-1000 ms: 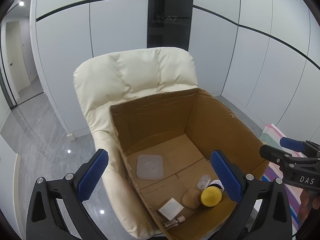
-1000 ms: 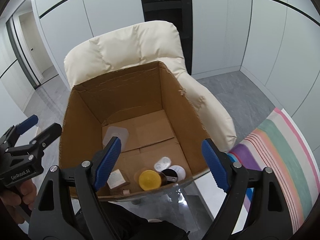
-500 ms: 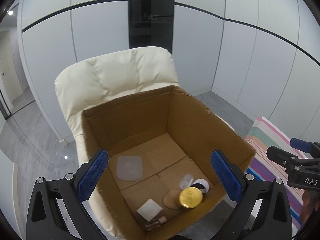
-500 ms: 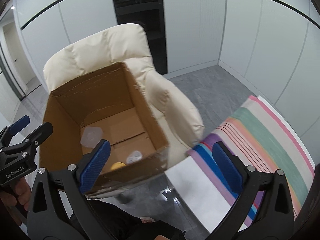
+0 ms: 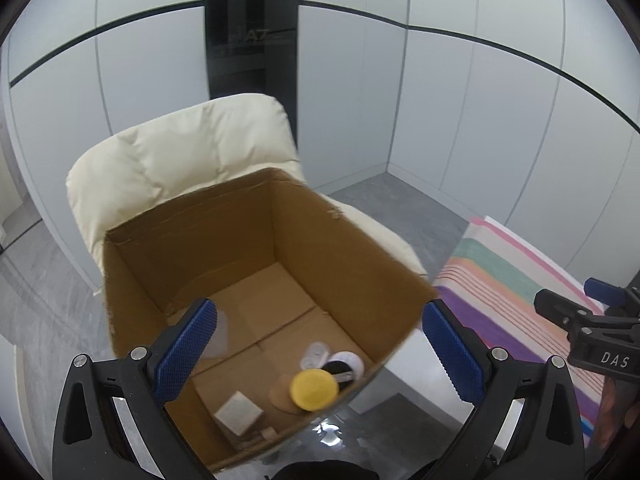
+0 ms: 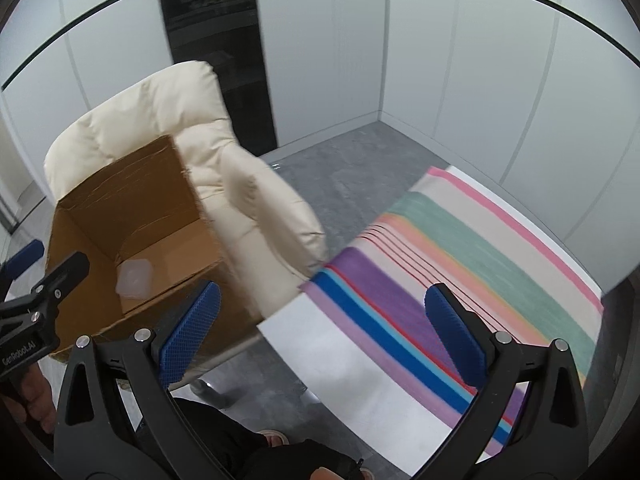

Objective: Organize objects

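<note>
Left tongs (image 5: pixel 320 344) gape wide and empty above the box (image 5: pixel 360 264) on the chair (image 5: pixel 180 152), where a yellow lid (image 5: pixel 314 390) and other small items, blurred, lie collected; right tongs (image 6: pixel 320 340), equally wide, face the striped tabletop (image 6: pixel 460 280), apparently seeking more.

Brown cardboard box (image 5: pixel 224 264) on cream padded chair (image 5: pixel 184 148); yellow round lid (image 5: pixel 314 390), tan oval pad (image 5: pixel 280 394), white square packet (image 5: pixel 238 414) inside. Cloth (image 6: pixel 460 280) striped pink, green, peach, purple, blue, white. Gripper pads (image 6: pixel 190 336) blue, textured; frames black. Floor (image 6: pixel 352 164) grey marbled.
</note>
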A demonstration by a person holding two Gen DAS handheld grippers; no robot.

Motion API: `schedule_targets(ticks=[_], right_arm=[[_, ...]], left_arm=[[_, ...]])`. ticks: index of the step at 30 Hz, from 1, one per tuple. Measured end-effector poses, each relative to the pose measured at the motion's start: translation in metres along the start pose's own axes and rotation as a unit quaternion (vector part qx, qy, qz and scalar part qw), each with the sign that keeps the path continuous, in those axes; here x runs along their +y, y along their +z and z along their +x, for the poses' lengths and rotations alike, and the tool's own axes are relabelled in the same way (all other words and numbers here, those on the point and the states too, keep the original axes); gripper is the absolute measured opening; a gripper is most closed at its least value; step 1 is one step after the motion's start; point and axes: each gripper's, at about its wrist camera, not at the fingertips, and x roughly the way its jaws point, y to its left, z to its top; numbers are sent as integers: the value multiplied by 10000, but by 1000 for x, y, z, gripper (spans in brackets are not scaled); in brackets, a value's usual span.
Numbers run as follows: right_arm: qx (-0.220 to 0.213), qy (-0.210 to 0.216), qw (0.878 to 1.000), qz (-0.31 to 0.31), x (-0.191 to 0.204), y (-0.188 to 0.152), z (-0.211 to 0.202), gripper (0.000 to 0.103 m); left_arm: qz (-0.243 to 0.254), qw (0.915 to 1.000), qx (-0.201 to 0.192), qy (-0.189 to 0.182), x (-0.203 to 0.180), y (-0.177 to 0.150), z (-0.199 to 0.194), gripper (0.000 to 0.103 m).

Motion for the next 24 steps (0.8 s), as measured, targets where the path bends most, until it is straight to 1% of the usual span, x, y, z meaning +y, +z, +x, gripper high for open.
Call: schedule_targets(ticks=[5, 11, 14, 15, 16, 17, 19, 24], right_arm=[[-20, -162, 9998, 72, -17, -11, -14, 103], [-47, -287, 9994, 196, -39, -23, -32, 103], [-77, -392, 9988, 301, -52, -30, -44, 103], [-60, -449, 9983, 354, -57, -32, -48, 103], [-11, -520, 9978, 419, -62, -34, -52, 103], [32, -547, 9974, 472, -66, -36, -54, 103], [110, -549, 9969, 550, -74, -40, -60, 103], [114, -705, 9951, 682, -87, -61, -83, 103]], left_arm=[[259, 9996, -73, -63, -25, 2, -10, 103], [471, 9986, -33, -219, -51, 4, -24, 103], [625, 9976, -71, -277, -65, 0, -35, 103], [593, 9979, -80, -261, -67, -3, -39, 103], [581, 9978, -56, -304, -70, -6, -43, 103], [673, 9971, -13, -358, -76, -11, -47, 103], [752, 9963, 76, -401, -85, -18, -52, 103], [936, 9935, 345, -546, -103, -36, -60, 103]])
